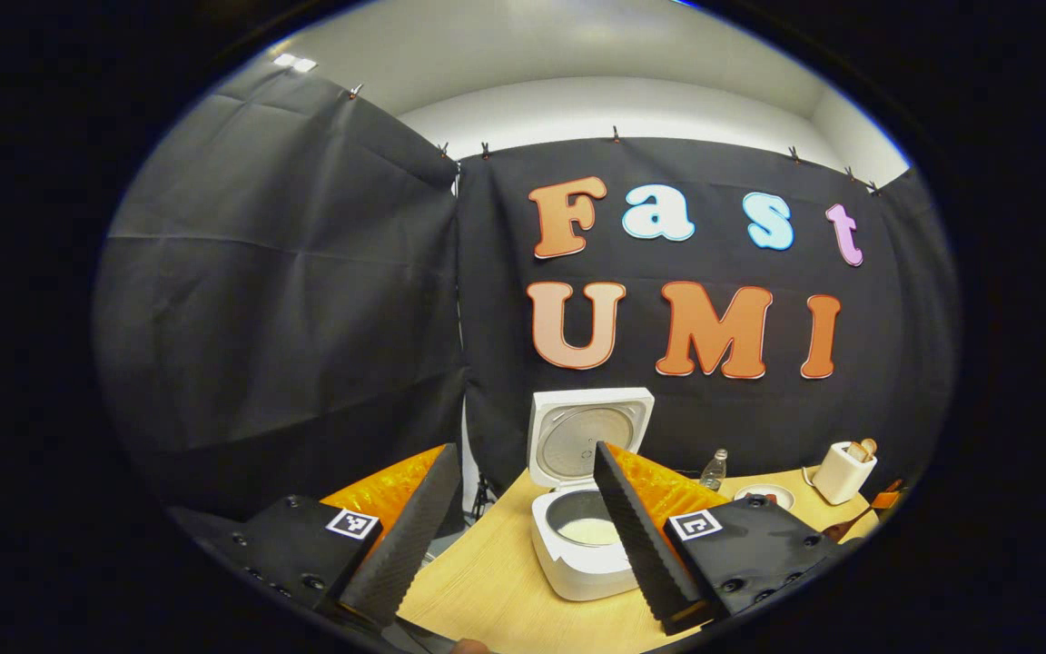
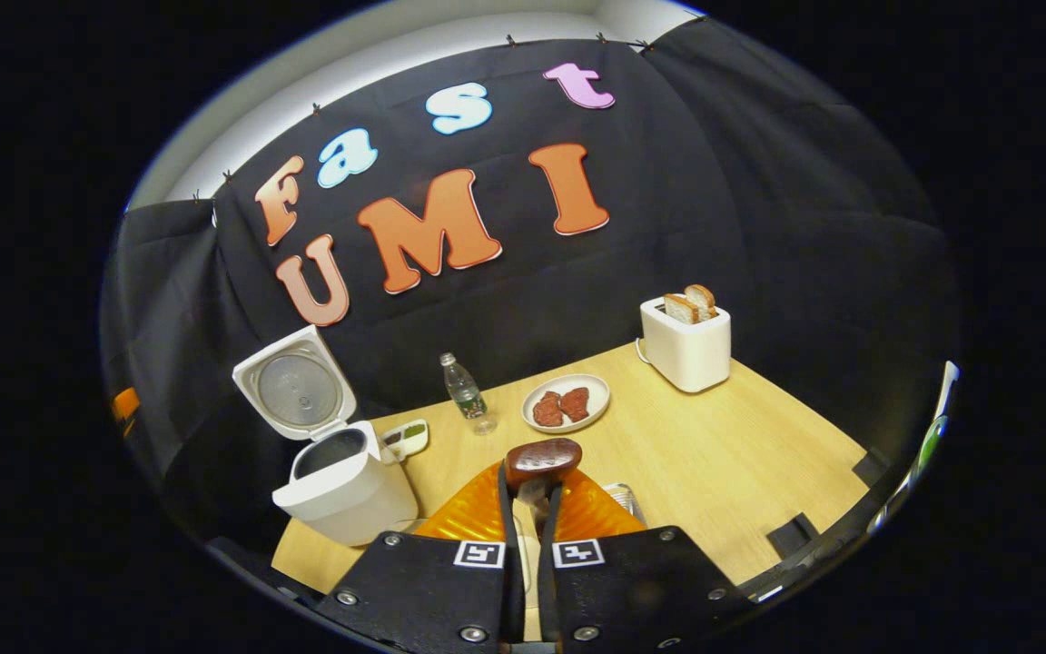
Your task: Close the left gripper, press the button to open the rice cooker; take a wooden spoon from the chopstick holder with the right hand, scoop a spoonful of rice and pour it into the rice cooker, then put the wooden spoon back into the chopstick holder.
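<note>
The white rice cooker [image 1: 577, 554] stands open on the wooden table [image 1: 487, 590], its lid [image 1: 588, 436] upright and a pale layer inside the pot. My left gripper [image 1: 523, 451] hovers in front of it, open, with nothing between the fingers. In the right gripper view the cooker [image 2: 346, 495] sits at the lower left with its lid [image 2: 291, 391] raised. My right gripper [image 2: 527, 495] is shut on a dark wooden spoon [image 2: 541, 459], whose bowl sticks up just past the fingertips. Whether the spoon carries rice cannot be told.
A white toaster [image 2: 686, 345] with bread stands at the back right. A plate of meat [image 2: 567, 404], a small water bottle [image 2: 467, 395] and a small dish [image 2: 405, 439] sit mid-table. A metal rim [image 2: 621, 498] peeks out beside my right fingers.
</note>
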Motion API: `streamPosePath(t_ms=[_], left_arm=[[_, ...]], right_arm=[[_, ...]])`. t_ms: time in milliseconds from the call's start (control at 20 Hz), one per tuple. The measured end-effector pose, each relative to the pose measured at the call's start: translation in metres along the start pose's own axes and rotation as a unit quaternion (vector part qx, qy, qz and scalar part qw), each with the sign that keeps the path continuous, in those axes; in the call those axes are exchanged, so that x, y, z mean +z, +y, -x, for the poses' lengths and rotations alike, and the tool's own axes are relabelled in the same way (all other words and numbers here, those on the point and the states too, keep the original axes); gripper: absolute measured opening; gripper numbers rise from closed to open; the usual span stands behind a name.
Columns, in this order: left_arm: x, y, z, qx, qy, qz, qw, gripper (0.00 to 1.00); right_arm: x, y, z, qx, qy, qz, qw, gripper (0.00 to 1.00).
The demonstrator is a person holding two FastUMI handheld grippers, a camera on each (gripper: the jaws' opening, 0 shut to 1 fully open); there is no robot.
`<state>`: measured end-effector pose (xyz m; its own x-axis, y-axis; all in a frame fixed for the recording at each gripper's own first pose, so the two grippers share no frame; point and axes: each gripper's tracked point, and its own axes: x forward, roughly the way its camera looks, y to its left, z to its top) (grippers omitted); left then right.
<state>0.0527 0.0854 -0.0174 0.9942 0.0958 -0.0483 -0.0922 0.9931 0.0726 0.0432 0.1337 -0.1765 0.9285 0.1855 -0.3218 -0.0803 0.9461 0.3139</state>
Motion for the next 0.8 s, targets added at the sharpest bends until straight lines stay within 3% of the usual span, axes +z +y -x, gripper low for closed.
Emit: streamPosePath(t_ms=[350,600,800], left_arm=[[-0.019,0.02,-0.032,-0.068,0.006,0.01,0.998,1.0],[-0.033,0.025,-0.045,-0.099,0.015,0.01,0.995,1.0],[-0.035,0.025,-0.046,-0.114,0.013,0.007,0.993,1.0]], right_arm=[[-0.045,0.076,0.002,0.01,0.03,0.08,0.996,0.05],[-0.082,0.087,-0.01,-0.018,0.062,0.157,0.986,0.05],[-0.108,0.084,-0.015,-0.045,0.077,0.235,0.968,0.05]])
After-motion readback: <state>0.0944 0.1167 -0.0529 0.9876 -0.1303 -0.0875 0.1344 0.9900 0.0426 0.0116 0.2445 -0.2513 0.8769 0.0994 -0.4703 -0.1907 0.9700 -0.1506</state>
